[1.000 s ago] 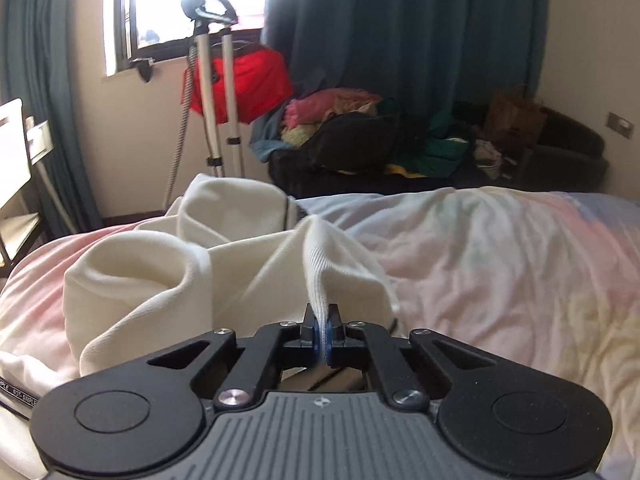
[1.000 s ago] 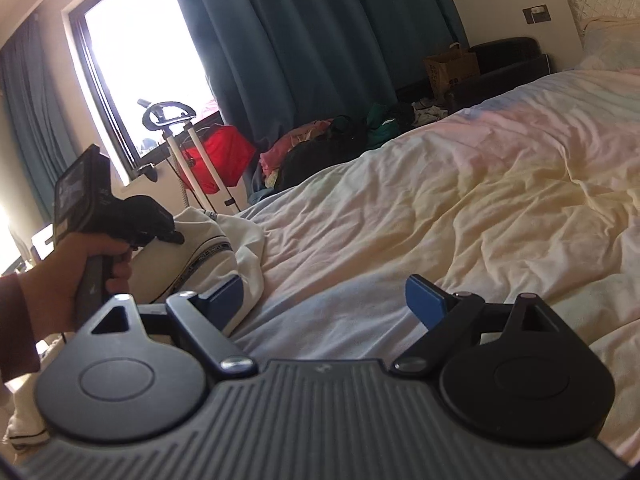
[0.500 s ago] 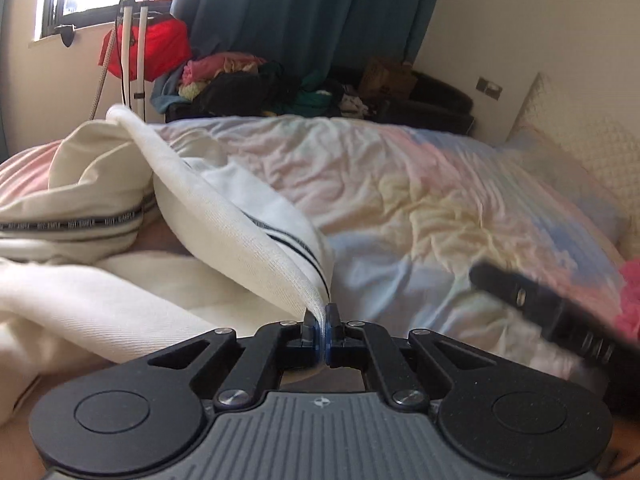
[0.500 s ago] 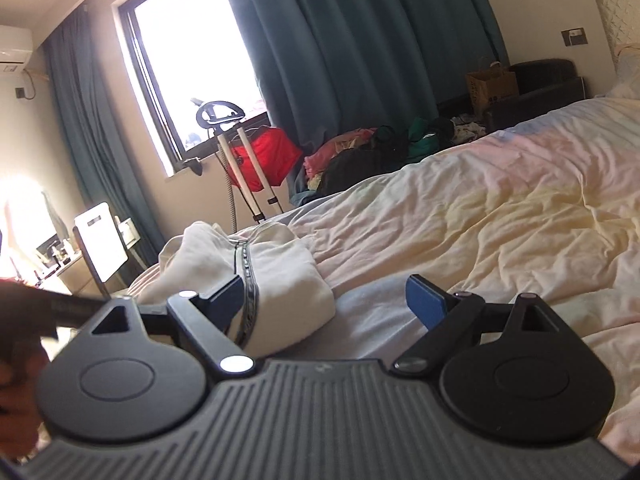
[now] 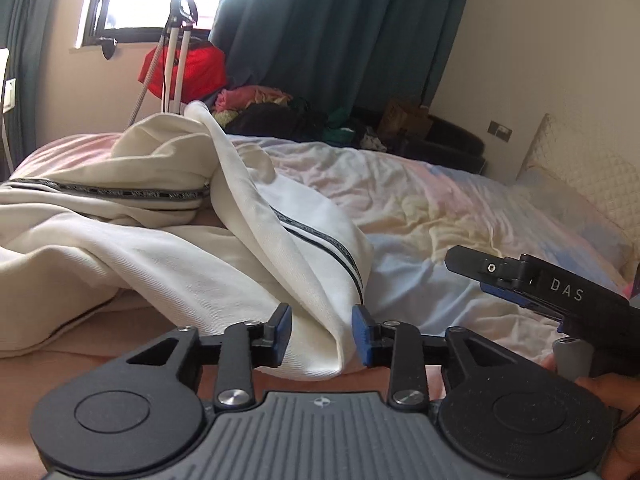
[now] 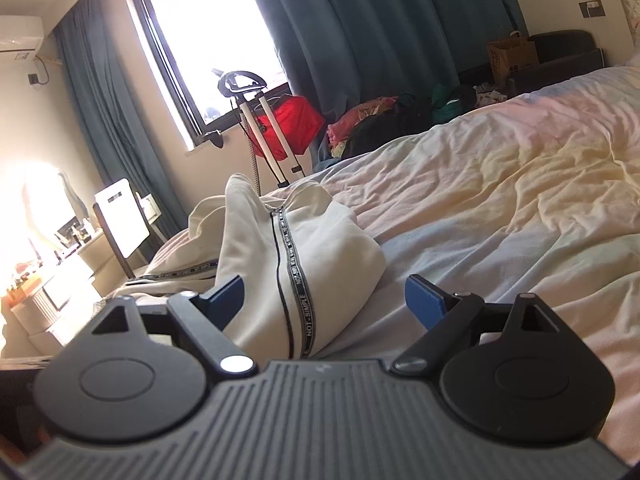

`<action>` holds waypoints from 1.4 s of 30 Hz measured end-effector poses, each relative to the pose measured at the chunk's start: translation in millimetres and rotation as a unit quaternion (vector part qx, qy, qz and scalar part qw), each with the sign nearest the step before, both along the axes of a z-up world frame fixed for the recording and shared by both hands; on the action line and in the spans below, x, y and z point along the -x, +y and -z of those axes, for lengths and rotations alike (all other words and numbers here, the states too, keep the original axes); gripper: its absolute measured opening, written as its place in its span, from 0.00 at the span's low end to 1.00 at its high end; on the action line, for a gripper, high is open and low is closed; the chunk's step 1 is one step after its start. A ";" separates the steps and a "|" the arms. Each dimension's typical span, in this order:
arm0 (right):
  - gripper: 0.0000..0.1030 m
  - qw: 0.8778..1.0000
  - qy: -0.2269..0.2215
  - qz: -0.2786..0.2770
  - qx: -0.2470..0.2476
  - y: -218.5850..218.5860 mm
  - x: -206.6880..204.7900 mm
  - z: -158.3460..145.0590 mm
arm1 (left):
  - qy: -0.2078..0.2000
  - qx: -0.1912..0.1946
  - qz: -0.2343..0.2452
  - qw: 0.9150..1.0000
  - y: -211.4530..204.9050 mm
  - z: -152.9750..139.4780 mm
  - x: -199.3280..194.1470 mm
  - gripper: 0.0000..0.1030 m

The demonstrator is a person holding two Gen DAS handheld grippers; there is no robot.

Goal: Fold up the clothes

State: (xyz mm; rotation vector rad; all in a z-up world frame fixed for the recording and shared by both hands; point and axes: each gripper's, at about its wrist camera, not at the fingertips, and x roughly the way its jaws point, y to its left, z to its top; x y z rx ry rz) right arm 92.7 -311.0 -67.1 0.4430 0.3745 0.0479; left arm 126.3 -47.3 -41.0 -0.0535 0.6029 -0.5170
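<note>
- Left gripper (image 5: 321, 334): jaws parted partway, blue pads on either side of a fold of the cream garment (image 5: 172, 256); the cloth passes between the pads without being pinched.
- Cream garment is seen heaped on the bed (image 5: 460, 216), toward the window end; one flap is raised into a ridge and runs down to the left gripper.
- A black lettered stripe (image 5: 320, 240) is noted along that flap; a second stripe runs across the lower layer at left.
- Right gripper (image 6: 324, 300): jaws spread wide, nothing held; the garment's folded end (image 6: 304, 272) lies between and just ahead of the pads.
- In the left wrist view, the right gripper (image 5: 536, 284) is seen over the sheet at right, marked "DAS", held by a hand (image 5: 600, 396).
- Background: teal curtains (image 6: 380, 28), bright window (image 6: 208, 40), red bag (image 6: 294, 124) on a stand, clothes pile (image 5: 280, 108) beyond the bed.
</note>
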 end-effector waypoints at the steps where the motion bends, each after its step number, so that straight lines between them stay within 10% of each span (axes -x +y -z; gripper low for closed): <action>1: 0.86 1.000 0.000 -0.004 -0.004 1.5 1.1 -1.7 | -0.011 -0.001 -0.005 1.000 5.1 -4.8 4.0 0.44; 13: 0.87 0.988 0.052 -0.097 0.105 77.1 -142.7 -50.0 | -0.059 0.041 -0.088 0.994 60.1 -19.9 9.0 0.86; 25: 0.66 0.980 0.104 -0.039 0.165 184.1 -400.8 -42.3 | 0.015 0.079 -0.155 0.985 104.1 42.6 -43.1 0.88; 27: 0.42 0.974 0.137 -0.008 0.178 184.0 -419.6 -29.5 | 0.025 0.084 -0.154 0.984 107.2 50.6 -50.6 0.86; 28: 0.20 0.973 0.151 0.002 0.177 180.7 -424.9 -24.0 | 0.030 0.089 -0.149 0.984 108.3 53.8 -53.1 0.85; 31: 0.05 0.974 0.153 0.025 0.163 160.3 -417.9 -20.6 | 0.054 0.110 -0.131 0.984 111.7 60.0 -58.1 0.79; 42: 0.05 0.969 0.107 0.192 0.108 -38.0 -230.3 -74.6 | 0.028 0.115 -0.116 0.986 106.3 39.3 -16.5 0.79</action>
